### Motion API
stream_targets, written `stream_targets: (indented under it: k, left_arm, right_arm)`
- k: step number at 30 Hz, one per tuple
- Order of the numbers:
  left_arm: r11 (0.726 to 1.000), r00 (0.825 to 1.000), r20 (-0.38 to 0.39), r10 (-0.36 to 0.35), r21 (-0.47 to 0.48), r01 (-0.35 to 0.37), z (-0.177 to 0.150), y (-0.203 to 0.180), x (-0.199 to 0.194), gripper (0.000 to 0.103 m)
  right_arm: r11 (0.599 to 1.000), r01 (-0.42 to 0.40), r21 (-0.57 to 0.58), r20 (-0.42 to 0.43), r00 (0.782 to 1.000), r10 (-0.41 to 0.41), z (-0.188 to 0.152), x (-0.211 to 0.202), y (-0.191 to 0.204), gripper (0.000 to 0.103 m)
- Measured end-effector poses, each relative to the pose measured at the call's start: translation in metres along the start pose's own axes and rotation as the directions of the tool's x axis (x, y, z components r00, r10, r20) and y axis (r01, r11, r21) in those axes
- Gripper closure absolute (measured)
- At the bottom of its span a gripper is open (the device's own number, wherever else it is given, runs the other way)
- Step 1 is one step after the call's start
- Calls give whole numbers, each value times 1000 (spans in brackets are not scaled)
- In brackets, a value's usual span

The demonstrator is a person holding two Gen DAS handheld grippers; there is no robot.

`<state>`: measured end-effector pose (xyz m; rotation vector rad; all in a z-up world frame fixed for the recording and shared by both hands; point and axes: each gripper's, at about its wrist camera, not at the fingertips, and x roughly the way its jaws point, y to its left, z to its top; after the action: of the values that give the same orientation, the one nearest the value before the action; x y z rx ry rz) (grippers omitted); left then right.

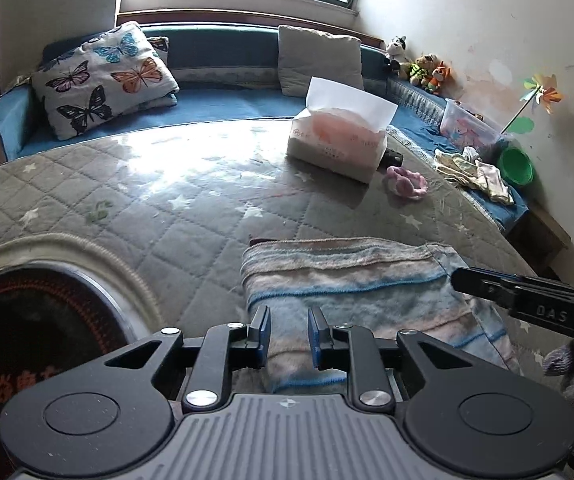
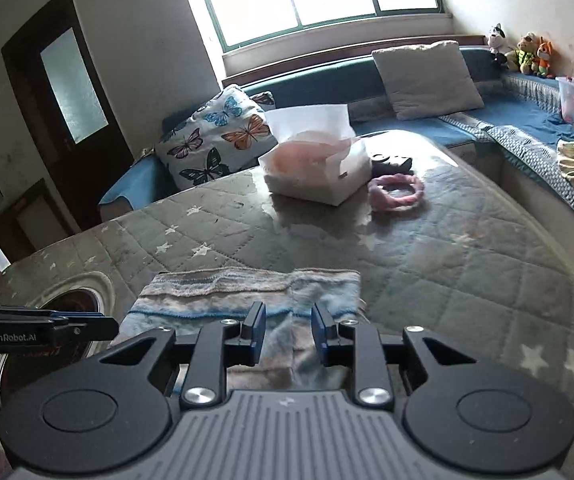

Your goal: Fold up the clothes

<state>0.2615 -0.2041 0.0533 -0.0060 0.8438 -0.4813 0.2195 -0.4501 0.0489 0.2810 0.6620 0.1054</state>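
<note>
Quilted table [image 1: 191, 184] bears striped towel [image 1: 347, 276], long axis crosswise; both tongs narrowly parted, empty.

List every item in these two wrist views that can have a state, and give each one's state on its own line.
Striped towel: folded, lying flat on the quilted table cover.
Left gripper: open, over the towel's near edge, nothing pinched.
Right gripper: open, over the towel, nothing pinched.
Tissue pack: open, one tissue standing up.
Pink hair band: lying flat beside the tissue pack.
Door: shut.
</note>
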Motion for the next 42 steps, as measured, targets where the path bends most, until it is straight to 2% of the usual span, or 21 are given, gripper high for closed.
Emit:
stream_targets:
  k: [6, 11, 14, 17, 24, 34, 38, 42]
  left_arm:
    - [1000, 1000, -9, 29, 0, -29, 9, 6, 24, 61]
    - [997, 997, -31, 75, 1, -75, 12, 14, 42, 51]
    - [997, 997, -17, 79, 5, -79, 14, 13, 40, 46]
    - [997, 997, 3, 71, 16, -71, 19, 6, 38, 30]
    - [993, 999, 10, 51, 106, -52, 31, -27, 54, 24]
    - [983, 995, -22, 101, 155, -97, 37, -38, 89, 24]
    - [986, 995, -18, 97, 139, -93, 38, -35, 80, 24]
    - [986, 996, 3, 88, 145, -87, 30, -34, 55, 20]
  right_arm:
    - [1000, 20, 9, -21, 1000, -20, 4, 26, -4, 78]
    - [999, 27, 32, -50, 998, -25, -1, 38, -11, 79]
    - [999, 36, 9, -45, 998, -36, 2, 33, -7, 78]
    - [999, 21, -42, -42, 999, -23, 7, 27, 3, 78]
    - [993, 26, -111, -64, 997, -33, 11, 36, 17, 78]
    - [989, 34, -143, -88, 995, -47, 9, 43, 13, 75]
    - [987, 36, -158, -76, 996, -49, 9, 33, 16, 73]
    - [982, 14, -186, -64, 998, -27, 4, 11, 24, 65]
